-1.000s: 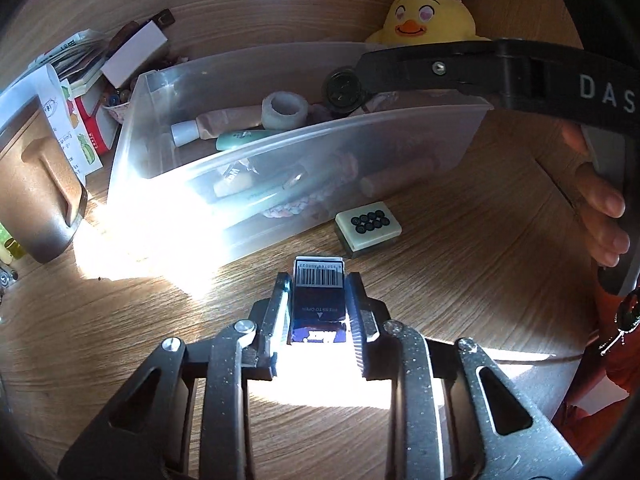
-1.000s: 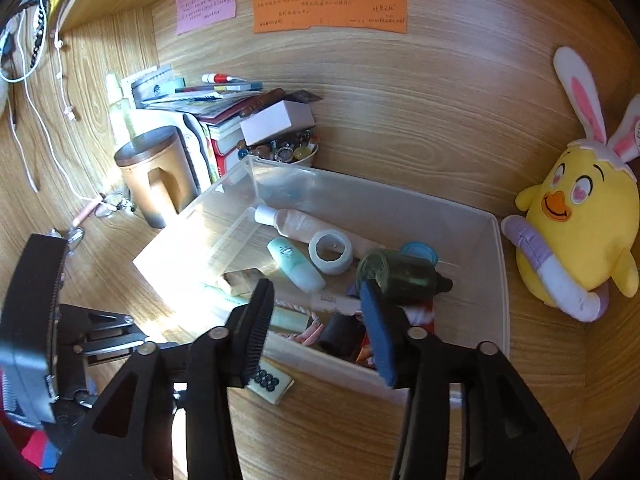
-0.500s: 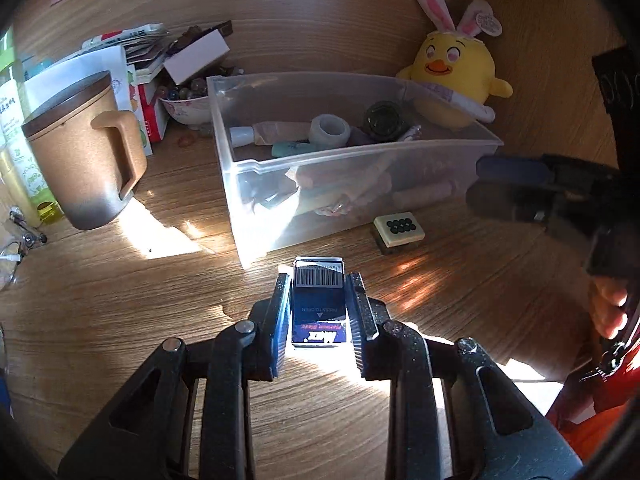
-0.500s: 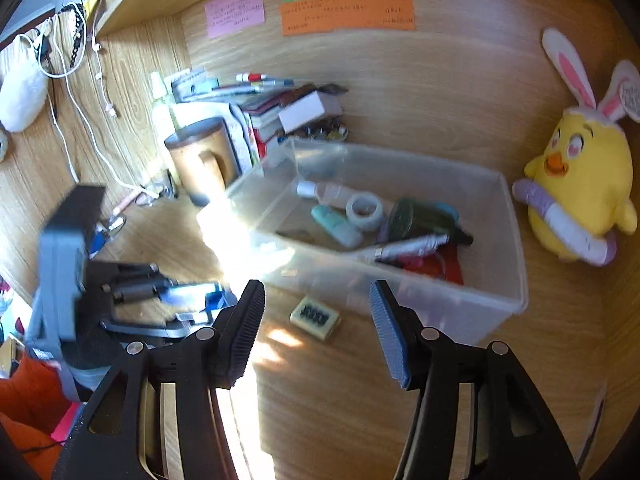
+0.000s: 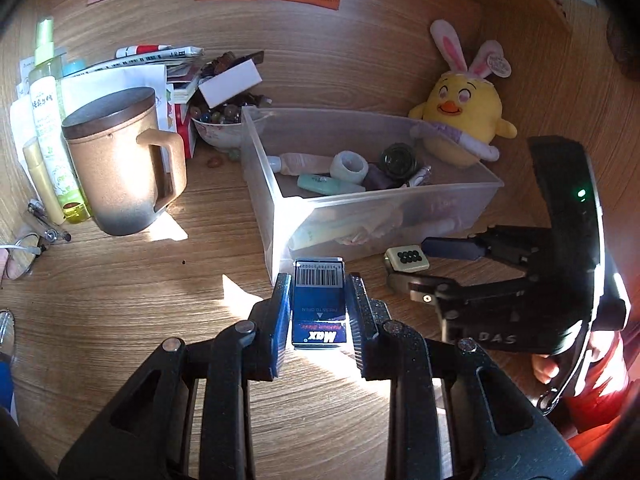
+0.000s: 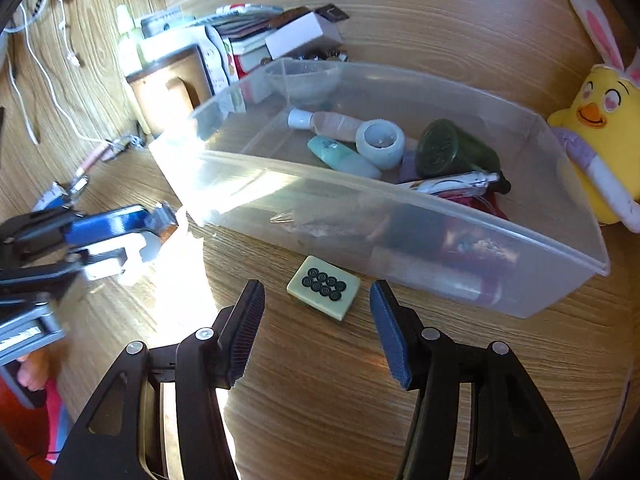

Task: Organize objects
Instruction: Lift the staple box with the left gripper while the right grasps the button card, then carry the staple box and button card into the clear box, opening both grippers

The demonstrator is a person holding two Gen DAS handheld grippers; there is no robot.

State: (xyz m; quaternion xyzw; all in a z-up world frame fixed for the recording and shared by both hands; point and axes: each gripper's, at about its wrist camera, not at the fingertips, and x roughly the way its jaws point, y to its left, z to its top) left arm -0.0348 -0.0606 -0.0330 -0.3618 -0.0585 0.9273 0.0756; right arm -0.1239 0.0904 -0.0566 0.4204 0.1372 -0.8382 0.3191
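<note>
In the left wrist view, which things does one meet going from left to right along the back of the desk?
Spray bottle → mug → bead bowl → clear bin → chick plush.

"Max" on blue box [image 5: 319,307]; "DAS" on right tongs [image 5: 416,262]

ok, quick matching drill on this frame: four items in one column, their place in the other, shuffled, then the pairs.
Items:
1. blue box
2. mahjong tile
3. tape roll
4. plush chick

Places:
A. inside the clear bin
B. on the desk ahead of the open right gripper
C. behind the bin, by the wall
D. clamped in the left gripper

Pairs: 1-D, 2-B, 3-A, 4-C
</note>
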